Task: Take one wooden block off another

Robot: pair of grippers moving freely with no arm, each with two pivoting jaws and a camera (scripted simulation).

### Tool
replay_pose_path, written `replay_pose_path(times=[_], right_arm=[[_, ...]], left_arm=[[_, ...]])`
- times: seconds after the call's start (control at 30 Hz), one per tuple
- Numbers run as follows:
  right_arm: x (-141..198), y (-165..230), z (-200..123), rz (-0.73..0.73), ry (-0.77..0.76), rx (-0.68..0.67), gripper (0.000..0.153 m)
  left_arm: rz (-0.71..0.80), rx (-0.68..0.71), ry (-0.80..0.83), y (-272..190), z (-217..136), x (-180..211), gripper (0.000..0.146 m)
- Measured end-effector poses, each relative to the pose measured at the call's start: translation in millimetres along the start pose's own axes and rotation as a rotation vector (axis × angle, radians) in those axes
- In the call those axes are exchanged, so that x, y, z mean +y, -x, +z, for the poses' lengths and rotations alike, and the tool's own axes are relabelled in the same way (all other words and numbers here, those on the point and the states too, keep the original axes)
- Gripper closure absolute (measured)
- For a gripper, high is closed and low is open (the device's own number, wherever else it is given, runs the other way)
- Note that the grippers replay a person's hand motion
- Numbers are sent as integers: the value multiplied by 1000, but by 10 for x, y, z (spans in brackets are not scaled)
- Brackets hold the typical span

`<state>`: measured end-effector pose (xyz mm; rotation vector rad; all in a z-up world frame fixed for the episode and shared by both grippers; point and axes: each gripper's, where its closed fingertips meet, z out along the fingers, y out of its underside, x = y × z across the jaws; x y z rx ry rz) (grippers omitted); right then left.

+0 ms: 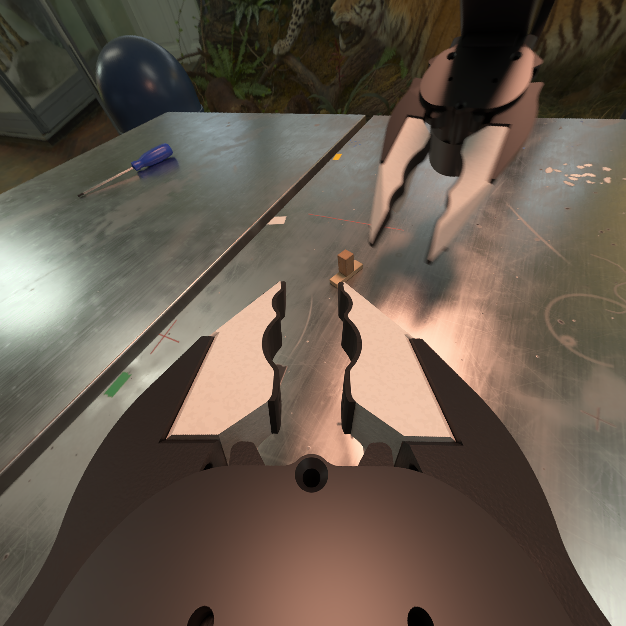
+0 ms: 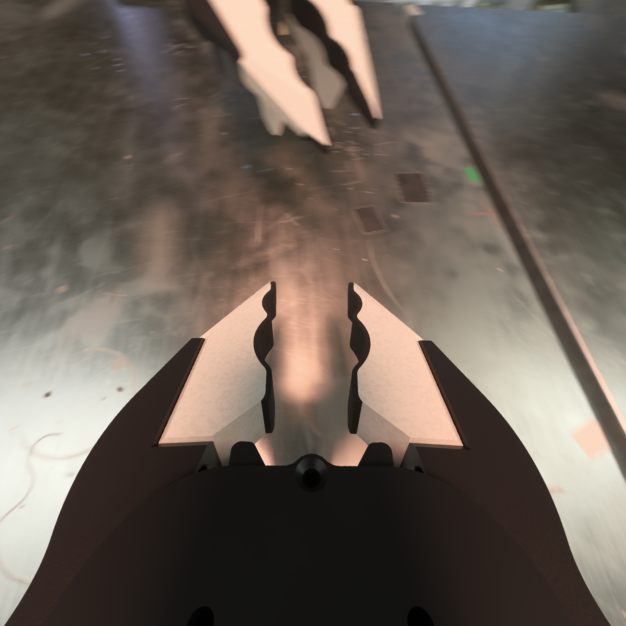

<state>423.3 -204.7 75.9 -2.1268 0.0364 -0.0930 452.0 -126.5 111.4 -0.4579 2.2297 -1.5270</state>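
Observation:
In the left wrist view a small upright wooden block (image 1: 345,262) stands on a flat, pale wooden block (image 1: 342,278) on the metal table (image 1: 474,338). My left gripper (image 1: 311,284) is open and empty, its fingertips just short of the flat block. My right gripper (image 1: 400,252) hangs open beyond and to the right of the blocks, tips pointing down near the table. In the right wrist view my right gripper (image 2: 311,283) is open and empty over blurred metal. The left gripper (image 2: 352,133) shows ahead of it. The blocks do not show in that view.
A blue-handled screwdriver (image 1: 135,167) lies on the neighbouring table at the left, across a dark seam (image 1: 237,244). A dark blue chair back (image 1: 142,81) stands behind that table. Small tape marks dot the metal, one green (image 1: 117,384).

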Motion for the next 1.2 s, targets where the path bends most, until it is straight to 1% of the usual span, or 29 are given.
replay_pose_path(times=[0.07,0.13,0.23,0.3,0.33,0.37,0.4,0.43,0.53,0.63,0.7,0.87,0.93,1.03,1.1,1.17,1.2], right_arm=[[52,-300,-86,52,-8,124,110],[153,-541,-108,93,17,224,110],[368,-691,-11,70,144,295,102],[509,-674,106,60,239,274,98],[544,-666,151,54,268,268,97],[543,-666,174,58,266,267,98],[554,-676,182,58,273,275,103],[558,-672,192,63,274,274,111],[567,-646,205,96,269,245,125],[581,-653,175,94,275,264,135],[592,-635,148,110,266,254,140],[634,-603,29,129,262,260,140],[603,-595,-39,144,237,258,140],[451,-616,-180,193,132,260,140],[282,-633,-300,233,20,261,140],[58,-641,-445,288,-131,261,140],[-45,-625,-507,307,-210,250,140]], left_arm=[[-7,17,20,-20,-15,20,113],[6,41,59,-73,-4,72,112],[10,103,102,-193,12,137,105],[1,138,123,-248,3,162,96],[-1,138,129,-254,-3,169,92],[-2,144,134,-268,-11,175,90],[-2,152,135,-279,-17,175,89],[1,152,133,-281,-20,171,88],[12,154,126,-301,-29,147,88],[18,171,122,-342,-35,132,88],[27,174,125,-364,-40,133,87],[57,185,118,-439,-72,101,85],[61,182,104,-439,-94,67,85],[66,163,66,-406,-139,-8,85],[88,127,14,-365,-182,-119,85],[126,50,-105,-335,-272,-335,86],[137,37,-159,-350,-319,-422,86]])
